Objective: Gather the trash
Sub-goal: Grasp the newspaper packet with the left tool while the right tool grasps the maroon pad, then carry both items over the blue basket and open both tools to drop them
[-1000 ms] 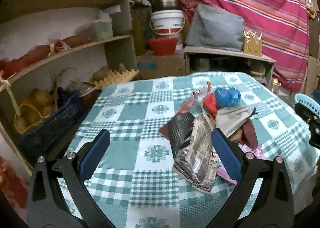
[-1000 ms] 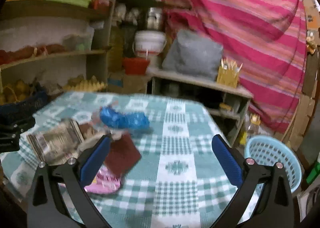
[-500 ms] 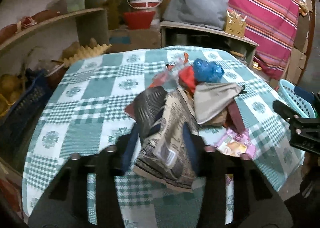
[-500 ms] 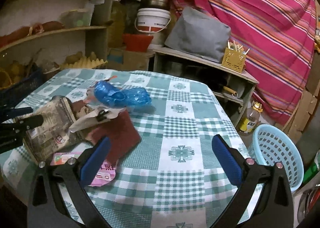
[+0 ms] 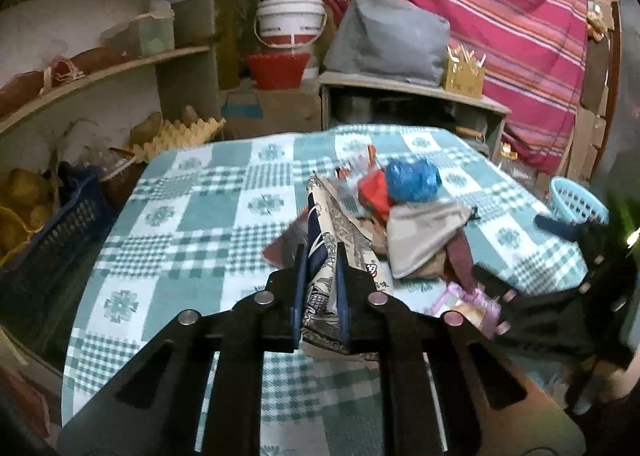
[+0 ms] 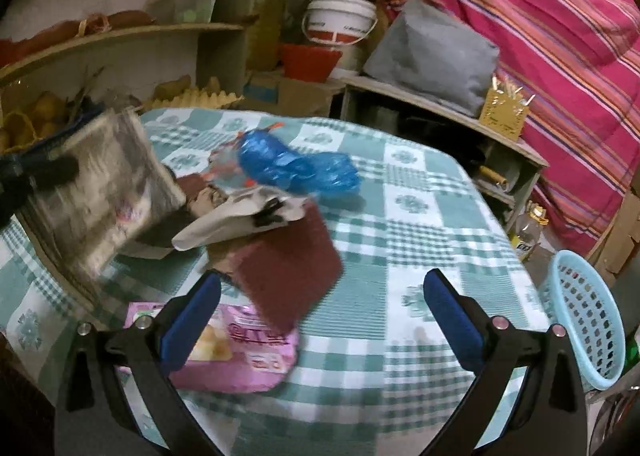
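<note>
Trash lies heaped on the counter (image 5: 192, 232), which wears a green-and-white checked cloth; I take the crumpled blue plastic bag (image 6: 296, 167) in the heap as my landmark. My left hand-held gripper (image 5: 322, 268) has just been closing, and its blue pads now clamp a printed grey-and-brown foil wrapper (image 5: 320, 284) that stands on edge between them, on the near-left side of the blue bag in the left wrist view; in the right wrist view that same wrapper (image 6: 100, 191) shows blurred, left of the bag and raised at a tilt. My right hand-held gripper (image 6: 320, 320) has its blue pads spread wide apart, with nothing between them; it hangs over the near edge of the heap, nearer to me than the blue bag. A flat dark-red paper packet (image 6: 288, 276) lies between the bag and that gripper; a pink printed snack pouch (image 6: 236, 352) lies nearer still, partly under my left pad; a pale beige folded wrapper (image 6: 236, 219) rests just beside the bag, on top of the red packet. A light-blue perforated plastic basket (image 6: 588, 320) stands off the counter, well to the right of the blue bag.
</note>
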Demonstrator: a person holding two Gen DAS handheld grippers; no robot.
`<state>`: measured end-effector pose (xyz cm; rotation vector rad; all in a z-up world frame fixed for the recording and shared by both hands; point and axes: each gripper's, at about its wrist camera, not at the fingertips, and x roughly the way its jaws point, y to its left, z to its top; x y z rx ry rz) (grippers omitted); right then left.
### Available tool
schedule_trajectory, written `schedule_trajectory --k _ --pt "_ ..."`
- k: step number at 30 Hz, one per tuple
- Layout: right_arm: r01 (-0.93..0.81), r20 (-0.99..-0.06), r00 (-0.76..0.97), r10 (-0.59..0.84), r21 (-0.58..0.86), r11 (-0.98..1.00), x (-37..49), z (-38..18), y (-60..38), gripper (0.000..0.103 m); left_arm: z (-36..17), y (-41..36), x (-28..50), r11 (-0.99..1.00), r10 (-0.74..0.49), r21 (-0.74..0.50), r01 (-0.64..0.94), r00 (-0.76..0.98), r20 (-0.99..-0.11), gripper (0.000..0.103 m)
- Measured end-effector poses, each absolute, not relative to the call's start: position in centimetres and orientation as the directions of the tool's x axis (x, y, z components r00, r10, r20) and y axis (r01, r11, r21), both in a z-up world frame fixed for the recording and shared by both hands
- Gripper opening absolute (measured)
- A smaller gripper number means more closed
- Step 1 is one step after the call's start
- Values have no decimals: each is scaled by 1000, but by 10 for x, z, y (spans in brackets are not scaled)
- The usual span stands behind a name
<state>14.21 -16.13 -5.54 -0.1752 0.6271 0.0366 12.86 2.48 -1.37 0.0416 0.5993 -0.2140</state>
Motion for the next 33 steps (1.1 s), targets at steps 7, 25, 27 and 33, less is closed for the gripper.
schedule_trajectory --k 7,25,27,33 --pt "-112 -646 763 0 -132 985 162 -73 -150 80 -13 29 131 981 -169 -13 196 812 -558 12" --pt "-133 -661 745 86 -21 991 174 -66 -193 22 -9 27 132 983 -165 -26 179 829 -534 12" --pt "-156 -656 748 96 -33 987 173 -64 -189 19 -10 25 132 984 -160 -22 175 831 -532 12" --pt "-191 -628 773 90 -94 977 162 -56 -181 16 -8 24 127 986 -148 -12 166 842 -519 12"
